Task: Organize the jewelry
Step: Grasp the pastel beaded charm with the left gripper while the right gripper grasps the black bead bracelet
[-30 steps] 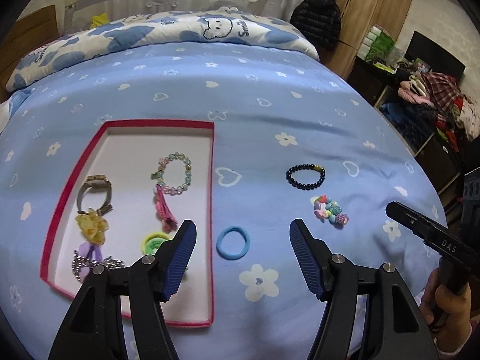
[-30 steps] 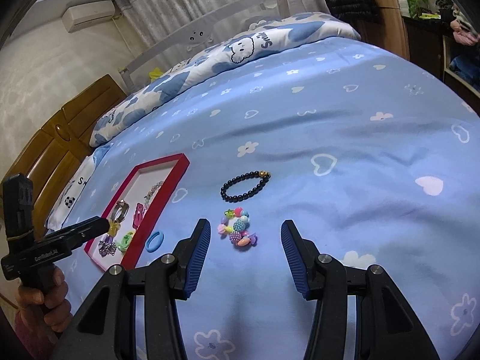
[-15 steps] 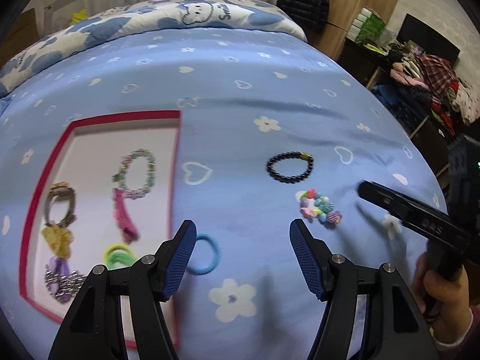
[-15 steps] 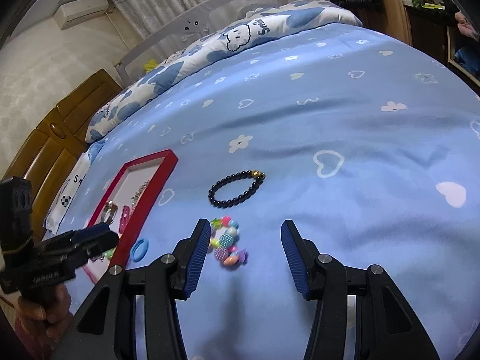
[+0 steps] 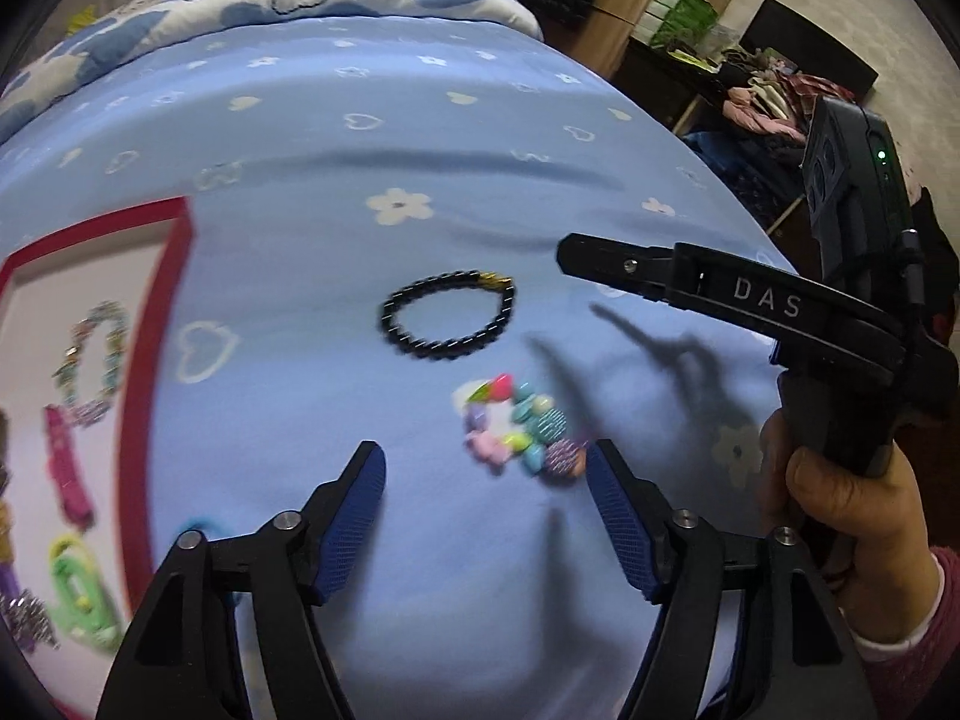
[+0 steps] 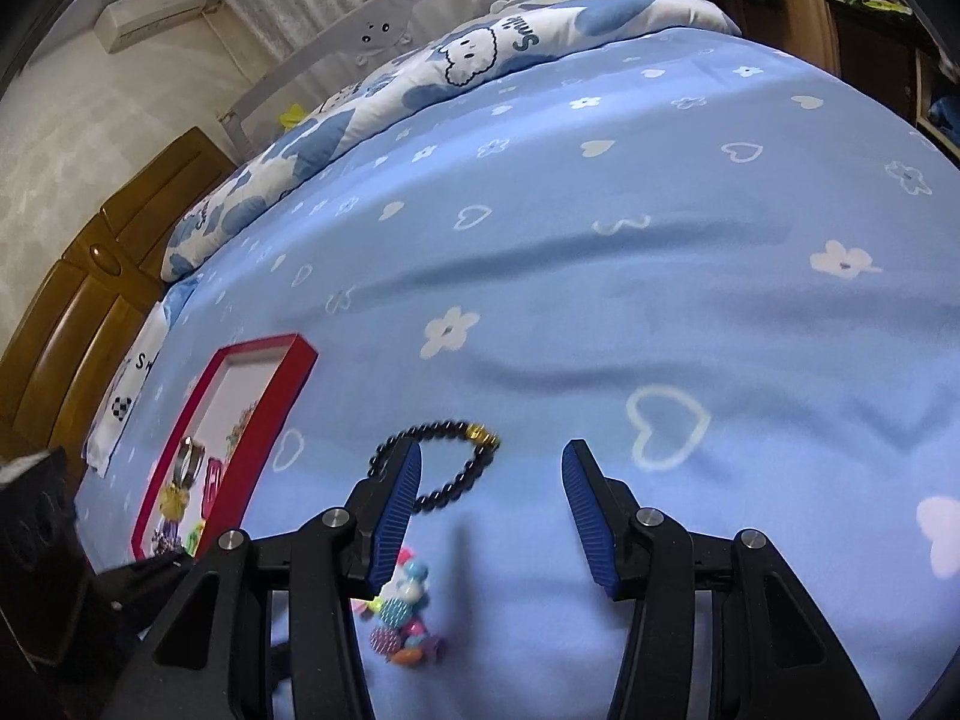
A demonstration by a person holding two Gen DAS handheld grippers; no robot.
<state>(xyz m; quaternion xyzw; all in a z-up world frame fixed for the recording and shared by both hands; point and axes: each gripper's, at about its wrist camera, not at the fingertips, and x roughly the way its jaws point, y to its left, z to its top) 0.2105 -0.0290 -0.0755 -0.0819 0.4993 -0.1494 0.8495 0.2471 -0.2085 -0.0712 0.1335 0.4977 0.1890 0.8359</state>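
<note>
Above bedsheet (image 5: pixel 480 120): left claw (image 5: pixel 486 480) just widened, empty; right claw (image 6: pixel 489 480) agape, empty, over black bracelet (image 6: pixel 444 462).

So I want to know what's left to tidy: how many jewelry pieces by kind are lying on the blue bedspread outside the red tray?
Black bead bracelet: 1
Multicoloured bead bracelet: 1
Blue hair tie, mostly hidden: 1
Total: 3
</note>
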